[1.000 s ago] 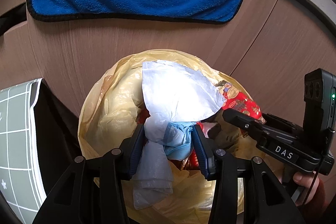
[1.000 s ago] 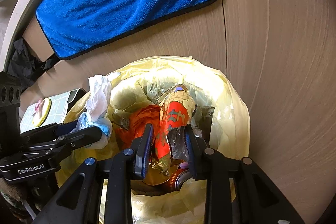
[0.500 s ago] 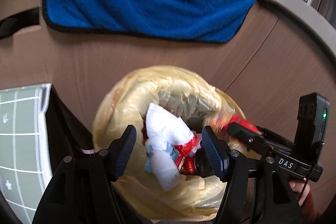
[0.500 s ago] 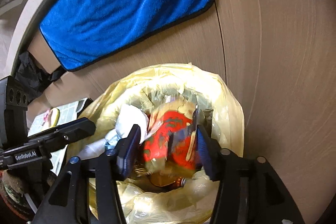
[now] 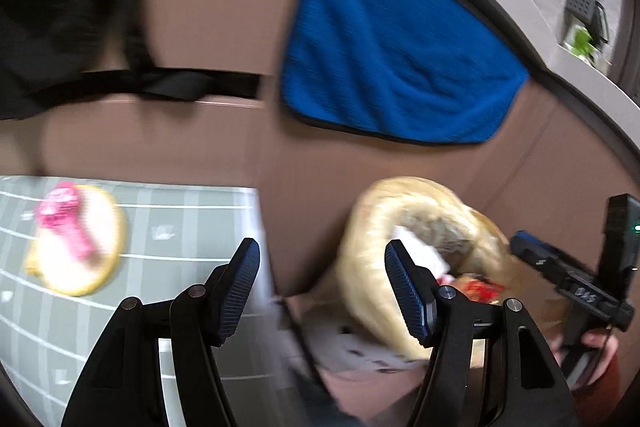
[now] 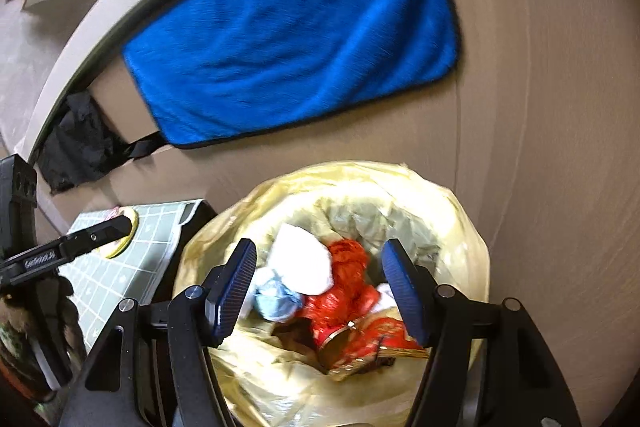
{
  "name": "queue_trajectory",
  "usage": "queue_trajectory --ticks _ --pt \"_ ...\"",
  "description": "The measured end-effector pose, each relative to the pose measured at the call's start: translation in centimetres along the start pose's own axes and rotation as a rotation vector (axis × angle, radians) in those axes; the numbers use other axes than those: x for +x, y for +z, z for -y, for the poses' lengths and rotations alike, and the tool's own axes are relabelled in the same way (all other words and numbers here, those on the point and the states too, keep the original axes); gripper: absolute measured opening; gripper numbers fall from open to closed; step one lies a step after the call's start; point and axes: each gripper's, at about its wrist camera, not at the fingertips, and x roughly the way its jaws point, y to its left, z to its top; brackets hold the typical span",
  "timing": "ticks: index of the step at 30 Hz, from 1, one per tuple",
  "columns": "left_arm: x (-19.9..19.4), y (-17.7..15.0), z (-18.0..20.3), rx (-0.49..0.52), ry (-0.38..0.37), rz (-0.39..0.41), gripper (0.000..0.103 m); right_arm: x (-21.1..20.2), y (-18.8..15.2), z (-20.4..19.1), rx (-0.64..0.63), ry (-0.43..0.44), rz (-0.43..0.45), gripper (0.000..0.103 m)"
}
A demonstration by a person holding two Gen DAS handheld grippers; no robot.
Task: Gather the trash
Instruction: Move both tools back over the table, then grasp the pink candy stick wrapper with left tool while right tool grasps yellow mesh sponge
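Observation:
A bin lined with a yellow bag (image 6: 452, 203) holds white tissue (image 6: 300, 259), pale blue crumpled trash (image 6: 276, 301) and a red and gold wrapper (image 6: 348, 291). My right gripper (image 6: 318, 285) is open and empty above the bin mouth. My left gripper (image 5: 322, 285) is open and empty, off the bin's left side; the bin (image 5: 384, 211) shows by its right finger. A pink object on a yellow round piece (image 5: 76, 239) lies on a grey grid mat (image 5: 180, 227).
A blue towel (image 6: 296, 39) lies on the brown surface behind the bin. A black strap and black cloth (image 5: 160, 87) lie to its left. The right gripper (image 5: 568, 287) shows at the right of the left wrist view.
Both grippers opened and dropped their trash into the bin. The left gripper then swung left and away towards the grid mat. The right gripper lifted a little.

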Motion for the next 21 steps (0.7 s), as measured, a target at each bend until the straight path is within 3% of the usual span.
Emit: queue_trajectory --ticks 7,12,21 --pt "-2.1 -0.2 -8.9 -0.158 0.182 0.054 0.066 0.8 0.6 -4.6 -0.095 0.016 -0.004 0.063" --pt "-1.2 0.4 -15.0 -0.294 0.295 0.068 0.066 2.0 0.4 -7.6 -0.12 0.05 -0.027 0.063" --pt "3.7 1.8 -18.2 -0.299 0.412 -0.014 0.062 3.7 -0.2 -12.8 -0.189 0.08 -0.081 0.063"
